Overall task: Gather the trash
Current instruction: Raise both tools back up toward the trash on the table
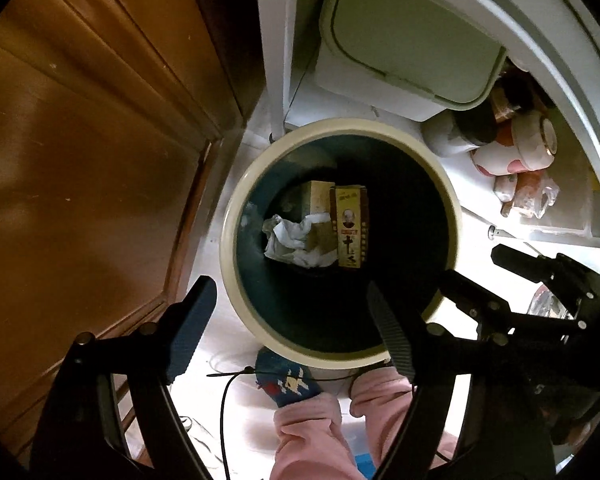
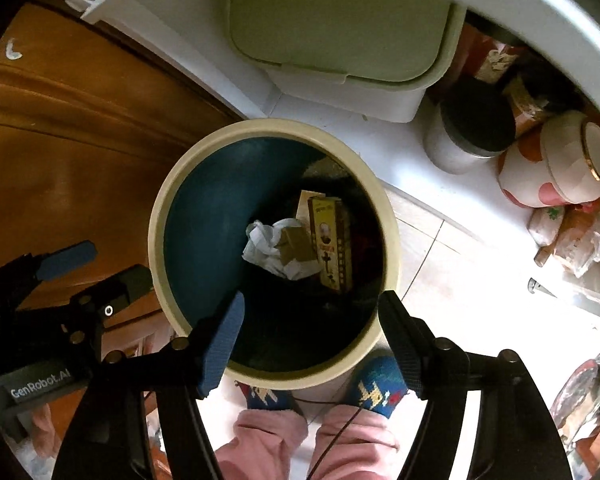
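Observation:
A round waste bin with a cream rim [image 1: 236,208] [image 2: 156,216] and dark blue inside stands on the floor below both grippers. Inside lie a yellow-brown carton with a portrait [image 1: 349,232] [image 2: 331,248], a second brown box [image 1: 320,196] and crumpled white paper [image 1: 288,240] [image 2: 266,246]. My left gripper [image 1: 290,328] is open and empty above the bin's near rim. My right gripper [image 2: 312,340] is open and empty above the same rim. Each gripper shows in the other's view, the right one [image 1: 512,280] and the left one [image 2: 96,268].
A white bin with a pale green lid [image 1: 416,28] [image 2: 340,28] stands behind. A dark-lidded jar [image 2: 472,136], upturned bowls [image 2: 560,164] and bagged items [image 2: 576,240] sit at right. A wooden cabinet [image 1: 80,140] is at left. The person's pink-trousered legs and blue socks [image 2: 376,388] are below.

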Available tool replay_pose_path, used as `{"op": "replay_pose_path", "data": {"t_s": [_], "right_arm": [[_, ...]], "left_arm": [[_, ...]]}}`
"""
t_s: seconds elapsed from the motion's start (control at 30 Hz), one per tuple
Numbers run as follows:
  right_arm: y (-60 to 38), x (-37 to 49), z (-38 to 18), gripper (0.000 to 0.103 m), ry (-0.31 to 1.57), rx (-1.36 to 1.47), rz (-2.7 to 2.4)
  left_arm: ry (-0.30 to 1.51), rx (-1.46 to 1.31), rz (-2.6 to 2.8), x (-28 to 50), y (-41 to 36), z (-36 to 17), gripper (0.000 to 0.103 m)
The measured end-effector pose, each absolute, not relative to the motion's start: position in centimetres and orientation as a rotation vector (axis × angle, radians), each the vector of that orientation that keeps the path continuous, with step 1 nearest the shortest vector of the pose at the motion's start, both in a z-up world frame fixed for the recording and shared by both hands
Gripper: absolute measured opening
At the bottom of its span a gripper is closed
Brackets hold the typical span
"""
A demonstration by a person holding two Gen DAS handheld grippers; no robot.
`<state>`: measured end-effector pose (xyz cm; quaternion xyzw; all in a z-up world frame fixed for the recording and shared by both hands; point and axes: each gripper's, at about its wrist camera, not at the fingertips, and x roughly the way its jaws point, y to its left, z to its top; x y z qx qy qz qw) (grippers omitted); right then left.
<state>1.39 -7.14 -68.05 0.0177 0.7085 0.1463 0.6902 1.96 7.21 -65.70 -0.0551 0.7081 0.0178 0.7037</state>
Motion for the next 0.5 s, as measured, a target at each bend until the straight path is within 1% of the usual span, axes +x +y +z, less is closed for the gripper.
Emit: {"op": "replay_pose_path", "data": {"t_s": [0.27,0.4,0.5], "right_arm": [[-8.3,0.2,-64.9,0.071,1.568,0.068,0.308],[-9.0,-0.4,-62.7,0.071,1.55,0.079,0.308],[-9.5,-1.0,-60.0,0.071,1.525,0.091,0.313]], "left_arm": [[1.531,-0.112,0.021,1.4,6.1,-61.3,0.076],[1.489,-0.112,0.015,1.2,5.8,-57.7,0.076],[1.459,-0.128,0.015,0.8,5.7,-54.6,0.076]]}}
